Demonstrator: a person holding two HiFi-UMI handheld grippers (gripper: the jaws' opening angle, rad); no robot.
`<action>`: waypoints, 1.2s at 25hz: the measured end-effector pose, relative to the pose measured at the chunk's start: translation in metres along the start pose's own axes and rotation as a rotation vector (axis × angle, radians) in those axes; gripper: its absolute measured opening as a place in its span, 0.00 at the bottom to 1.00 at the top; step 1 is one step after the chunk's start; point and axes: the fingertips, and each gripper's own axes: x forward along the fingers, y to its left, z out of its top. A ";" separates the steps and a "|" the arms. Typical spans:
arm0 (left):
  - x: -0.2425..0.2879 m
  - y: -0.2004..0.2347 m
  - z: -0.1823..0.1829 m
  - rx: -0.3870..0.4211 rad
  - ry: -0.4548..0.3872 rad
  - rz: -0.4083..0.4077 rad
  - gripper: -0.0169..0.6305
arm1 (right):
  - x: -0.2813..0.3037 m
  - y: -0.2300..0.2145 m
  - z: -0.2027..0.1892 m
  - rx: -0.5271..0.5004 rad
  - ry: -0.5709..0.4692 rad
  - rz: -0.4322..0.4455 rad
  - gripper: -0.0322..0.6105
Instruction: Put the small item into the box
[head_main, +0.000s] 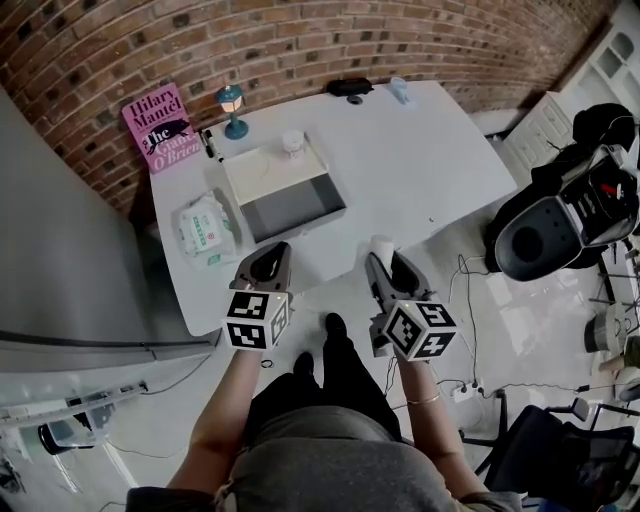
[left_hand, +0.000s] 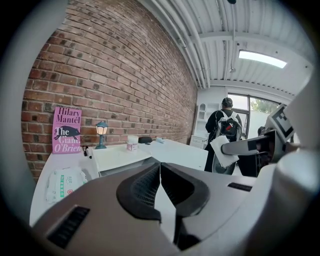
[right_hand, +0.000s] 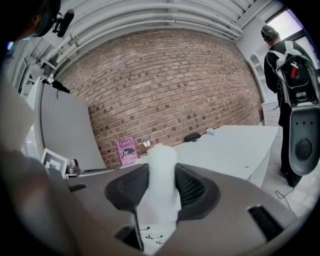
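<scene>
Rounded matte-white small item (right_hand: 160, 197) in right tool (right_hand: 161, 167)

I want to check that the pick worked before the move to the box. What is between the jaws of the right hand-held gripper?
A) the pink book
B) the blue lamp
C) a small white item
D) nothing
C: in the right gripper view, the right hand-held gripper has its jaws closed on a small white item, held short of the box.
</scene>
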 end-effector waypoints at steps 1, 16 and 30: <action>0.002 0.001 0.001 -0.001 -0.001 0.008 0.07 | 0.004 -0.002 0.002 -0.001 0.000 0.007 0.31; 0.041 0.025 0.012 -0.054 0.000 0.161 0.07 | 0.084 -0.018 0.034 -0.058 0.067 0.170 0.31; 0.035 0.054 0.015 -0.125 -0.019 0.373 0.07 | 0.146 0.008 0.039 -0.157 0.165 0.394 0.31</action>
